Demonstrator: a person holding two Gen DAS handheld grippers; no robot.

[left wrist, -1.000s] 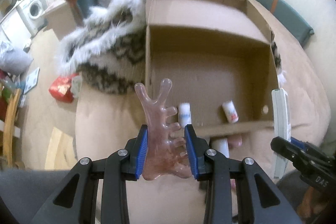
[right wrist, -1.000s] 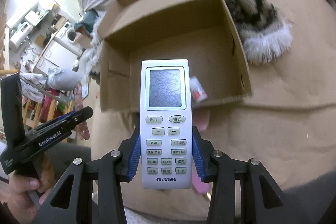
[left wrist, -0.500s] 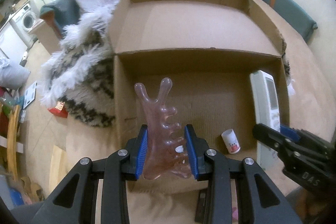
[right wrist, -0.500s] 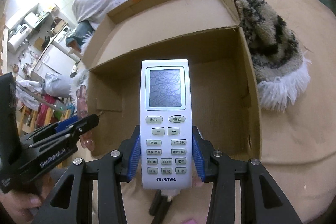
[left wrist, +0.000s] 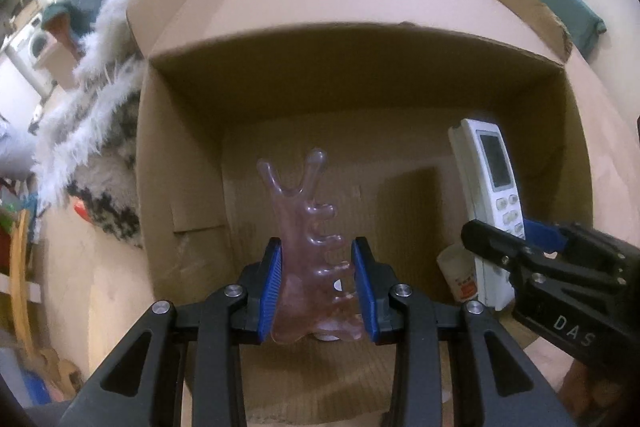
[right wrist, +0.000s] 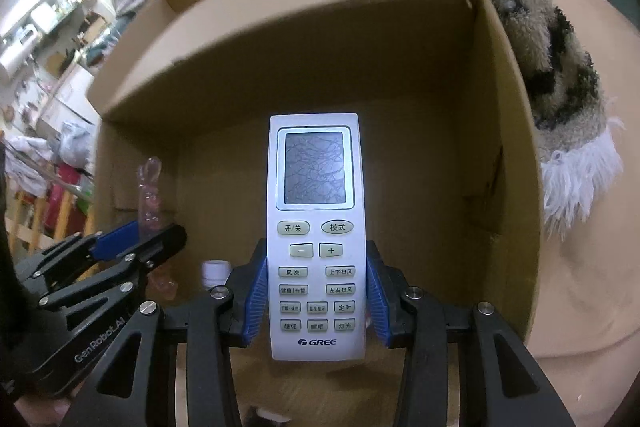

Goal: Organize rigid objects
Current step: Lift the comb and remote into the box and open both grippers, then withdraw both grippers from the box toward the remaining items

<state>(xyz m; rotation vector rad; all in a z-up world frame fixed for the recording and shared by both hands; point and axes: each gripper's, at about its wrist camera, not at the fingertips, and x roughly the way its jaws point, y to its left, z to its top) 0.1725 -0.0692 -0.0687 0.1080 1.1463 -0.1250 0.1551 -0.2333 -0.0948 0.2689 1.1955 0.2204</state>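
Inside the open brown cardboard box [left wrist: 568, 131], both tongs poised side by side above its floor. Between the blue pads of the left tongs [left wrist: 318, 283]: a translucent pink plastic massage tool with knobby prongs [left wrist: 308, 227], pinched at its wide base, long axis running straight ahead along the fingers, forked tip foremost and clear of the cardboard. Between the pads of the right tongs [right wrist: 316, 301]: a white rectangular air-conditioner remote with a grey screen [right wrist: 316, 211], clamped across its lower button rows, long axis likewise in line with the fingers, screen end leading. Just beyond and between the two tools, near their tips, a small white cylindrical bottle with a red label [left wrist: 458, 271] resting on the box floor. Bare floor ahead of each load, more of it before the left tongs. Probably a matter of lowering each piece nose-first and laying it flat, steering clear of the bottle. Neither hand clearly nearer the floor.
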